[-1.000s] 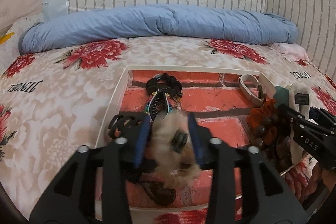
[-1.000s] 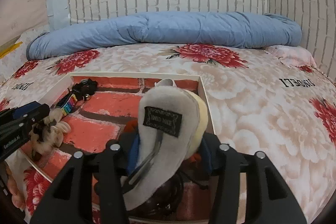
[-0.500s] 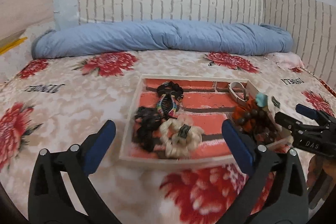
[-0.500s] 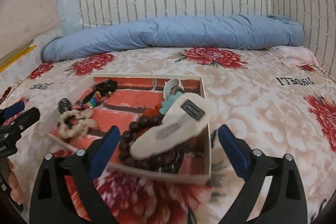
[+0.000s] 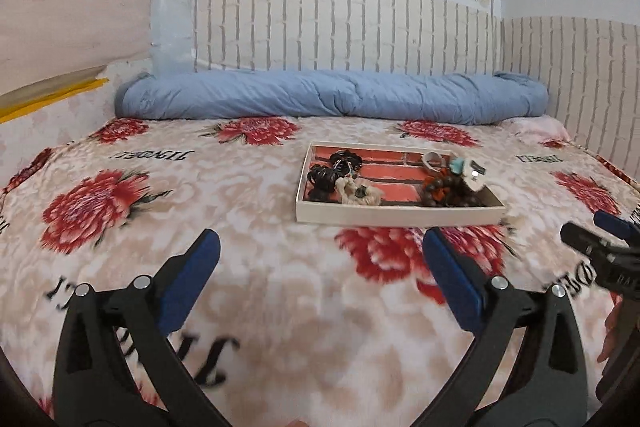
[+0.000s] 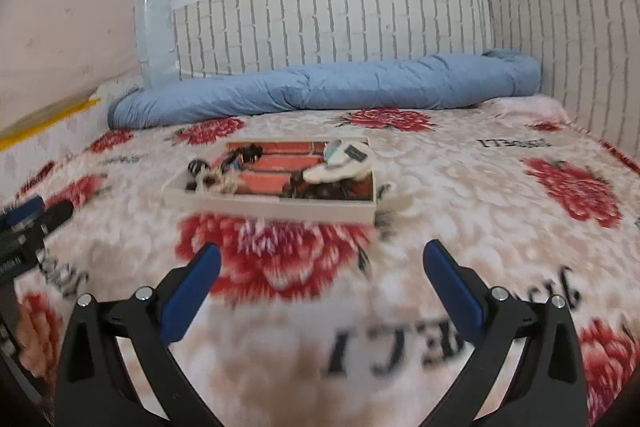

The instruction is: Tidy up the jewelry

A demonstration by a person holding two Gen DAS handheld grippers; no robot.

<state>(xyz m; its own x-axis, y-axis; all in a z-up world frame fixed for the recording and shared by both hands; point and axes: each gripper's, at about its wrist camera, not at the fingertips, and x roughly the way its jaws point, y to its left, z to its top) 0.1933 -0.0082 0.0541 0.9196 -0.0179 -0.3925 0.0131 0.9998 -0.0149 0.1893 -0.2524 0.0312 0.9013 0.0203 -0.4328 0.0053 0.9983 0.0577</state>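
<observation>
Left claw [image 5: 316, 247]: spread wide, blue pads far apart. It holds nothing and touches nothing. Only the blanket [image 5: 240, 287] shows between the pads.
Right claw [image 6: 320, 259]: spread wide too, after opening a little more just now. It is empty, with a red flower on the blanket under it.
Tray [image 5: 396, 217]: a flat white box with a red brick floor. It sits on the bed.
Jewelry: in the left view, black hair ties [image 5: 322, 179] and a cream scrunchie [image 5: 360, 193] lie at the left end. Brown beads [image 5: 444, 187] and a white fuzzy clip [image 5: 474, 175] lie at the right end.
Where, left claw: the tray is at 12 to 1 o'clock, well apart.
Where, right claw: the tray [image 6: 272, 209] is at 11 o'clock, well apart.
Far off: a blue rolled quilt [image 5: 332, 99] lies at 12 o'clock by the wall.
</observation>
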